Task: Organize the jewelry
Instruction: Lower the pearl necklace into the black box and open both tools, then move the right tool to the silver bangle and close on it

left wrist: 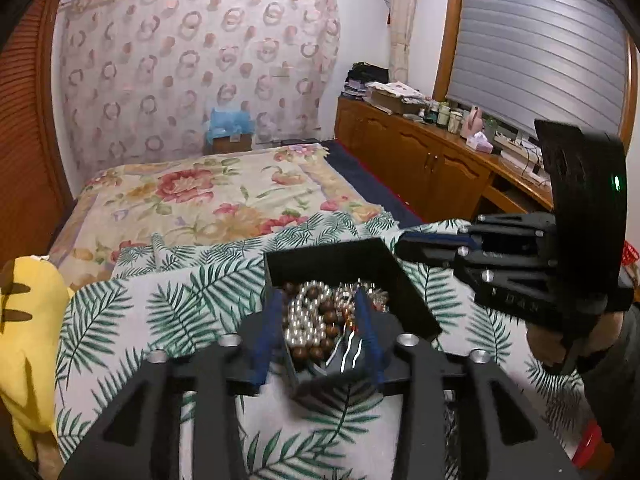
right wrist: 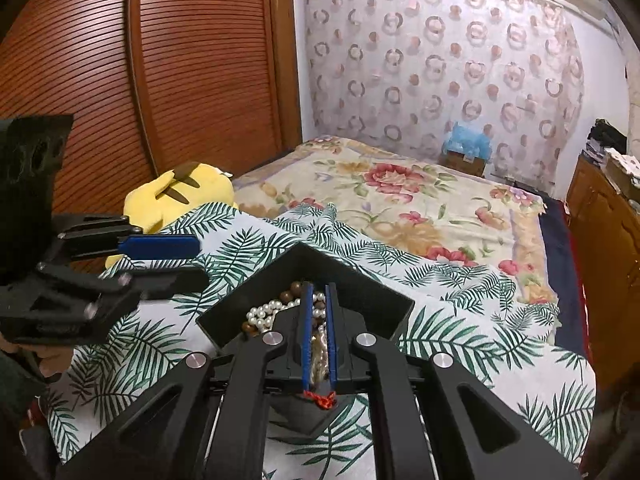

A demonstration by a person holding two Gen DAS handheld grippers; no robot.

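Note:
A black open box (left wrist: 404, 300) sits on the leaf-print cloth (left wrist: 168, 312), holding pearls (left wrist: 304, 320), brown beads and chains. My left gripper (left wrist: 320, 312) hovers open just above the box's near-left side. Its left pad is outside the wall, its right pad is over the jewelry, and nothing is pinched. In the right wrist view the left gripper (right wrist: 200, 262) hangs left of the box (right wrist: 360, 292). My right gripper (right wrist: 319, 290) points into the box, shut on a pale beaded strand (right wrist: 319, 348) whose red cord knot (right wrist: 320, 398) hangs by the finger bases. The right gripper (left wrist: 402, 246) also shows beyond the box's far right corner.
A yellow plush toy (left wrist: 28, 320) lies at the cloth's left edge. A floral bedspread (left wrist: 208, 196) stretches behind the box. A wooden cabinet (left wrist: 432, 160) with clutter runs along the right, and a louvred wardrobe door (right wrist: 180, 60) stands on the left. A hand (left wrist: 552, 344) holds the right gripper.

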